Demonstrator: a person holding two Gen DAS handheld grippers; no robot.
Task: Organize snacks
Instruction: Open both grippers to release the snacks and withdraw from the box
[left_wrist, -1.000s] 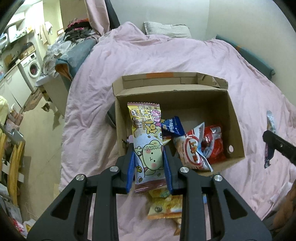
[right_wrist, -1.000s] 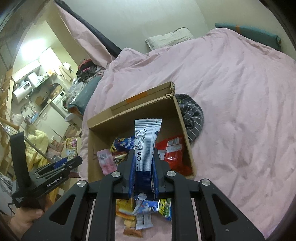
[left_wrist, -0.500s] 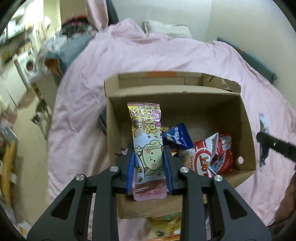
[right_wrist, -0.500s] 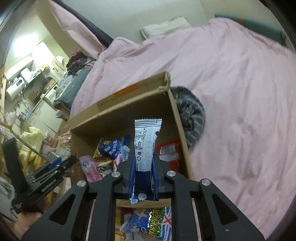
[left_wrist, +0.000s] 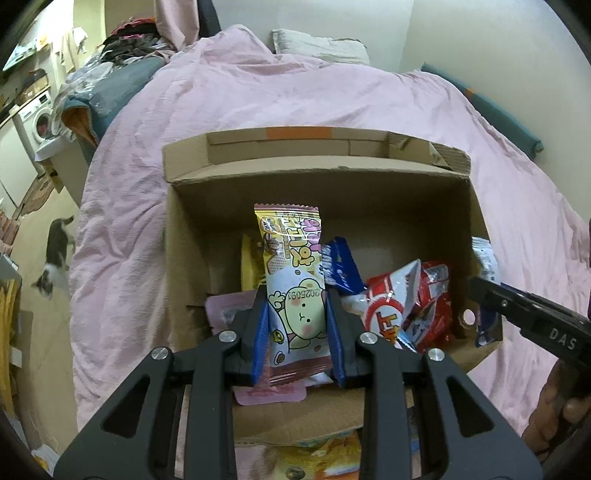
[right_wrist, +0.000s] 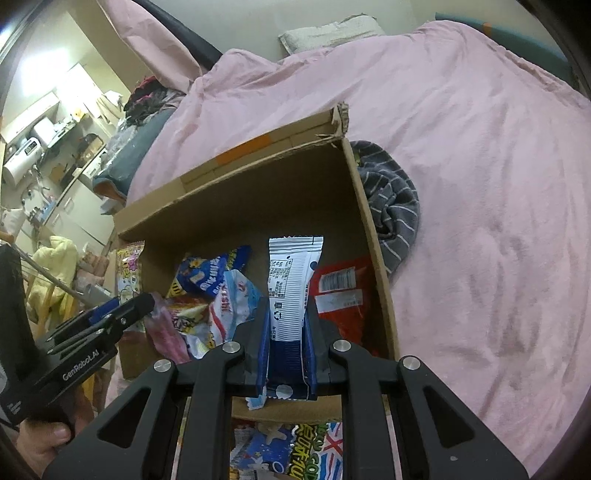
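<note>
Pink wafer pack (left_wrist: 293, 291) clenched in my left gripper (left_wrist: 297, 339), white wrapper (right_wrist: 291, 288) in my right gripper (right_wrist: 286, 350). Both now moved in over box (left_wrist: 369, 192) from near edge; box on bed. 2 drops next, I judge.

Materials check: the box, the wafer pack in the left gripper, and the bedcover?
Box: brown corrugated cardboard, matte; fluted torn edge shows at the far corner.
Wafer pack: looks like printed plastic film, slightly glossy, with crimped serrated end seals.
Bedcover: pink woven fabric, matte and creased, probably cotton or a blend.
</note>
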